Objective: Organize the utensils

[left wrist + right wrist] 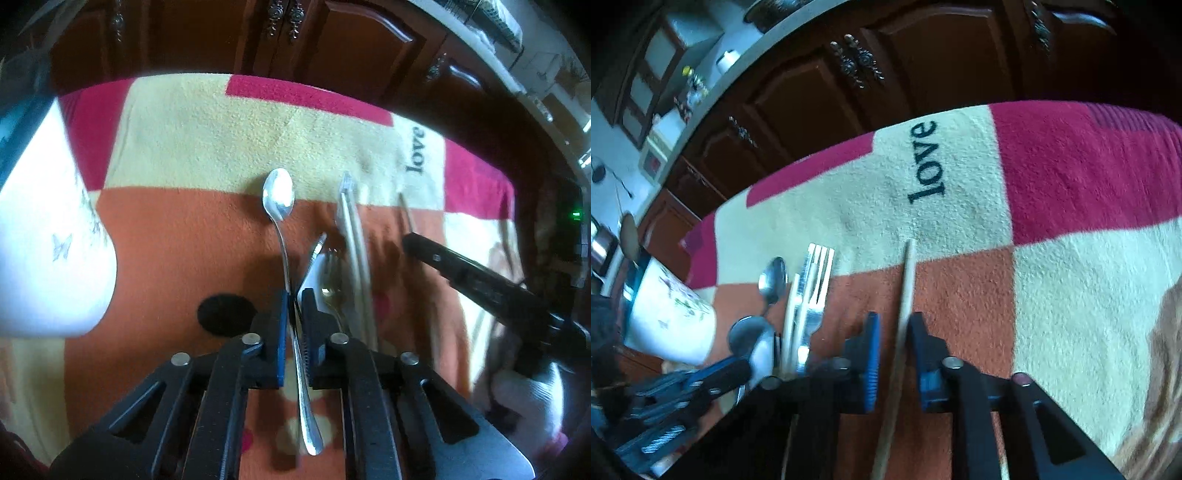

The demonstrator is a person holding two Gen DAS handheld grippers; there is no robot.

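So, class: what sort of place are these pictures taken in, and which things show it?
Probably a home kitchen or dining room: dark wooden cabinets with ornate handles, a cluttered counter, and cutlery such as a spoon laid on a patchwork "love" blanket.

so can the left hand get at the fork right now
Probably not yet: the left gripper is shut on the spoon, so its fingers are taken. The fork lies close by on their right, beside the knife, with nothing over it.
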